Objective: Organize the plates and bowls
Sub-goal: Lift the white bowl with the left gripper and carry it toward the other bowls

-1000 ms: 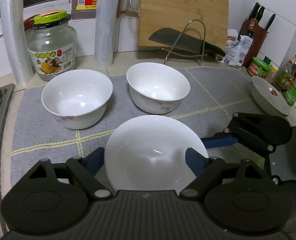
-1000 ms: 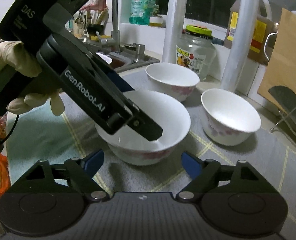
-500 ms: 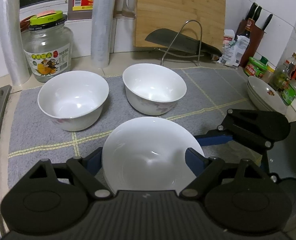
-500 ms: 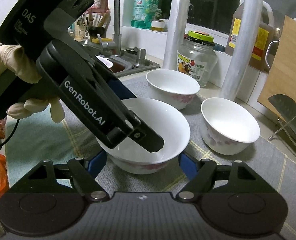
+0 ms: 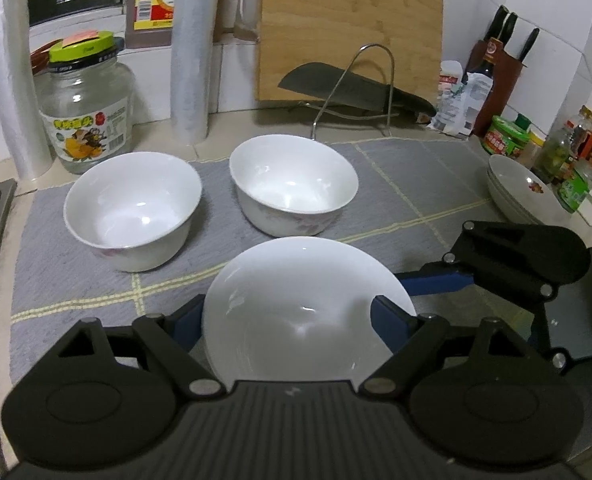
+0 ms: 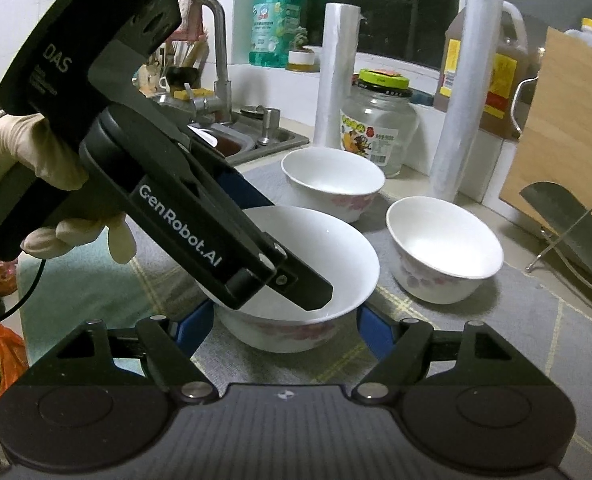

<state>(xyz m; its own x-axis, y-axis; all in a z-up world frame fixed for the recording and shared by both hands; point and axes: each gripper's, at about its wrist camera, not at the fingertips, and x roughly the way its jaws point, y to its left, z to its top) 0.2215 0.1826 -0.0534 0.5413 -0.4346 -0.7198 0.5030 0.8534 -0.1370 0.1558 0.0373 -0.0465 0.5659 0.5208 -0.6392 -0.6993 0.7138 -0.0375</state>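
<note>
Lower centre: the left claw (image 5: pixel 292 320) is gripping the near bowl (image 5: pixel 307 312), pads closed on its sides; the right claw (image 6: pixel 284 320) is straddling the same bowl (image 6: pixel 296 264), pads seemingly touching its base. Two bowls (image 5: pixel 132 208) (image 5: pixel 292 188) are sitting beyond, mid-frame. Opposed pulls risk slipping the glazed bowl.

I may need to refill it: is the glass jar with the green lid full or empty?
Empty, it seems: the green-lidded glass jar shows clear through above and beside its label, with no contents visible.
</note>
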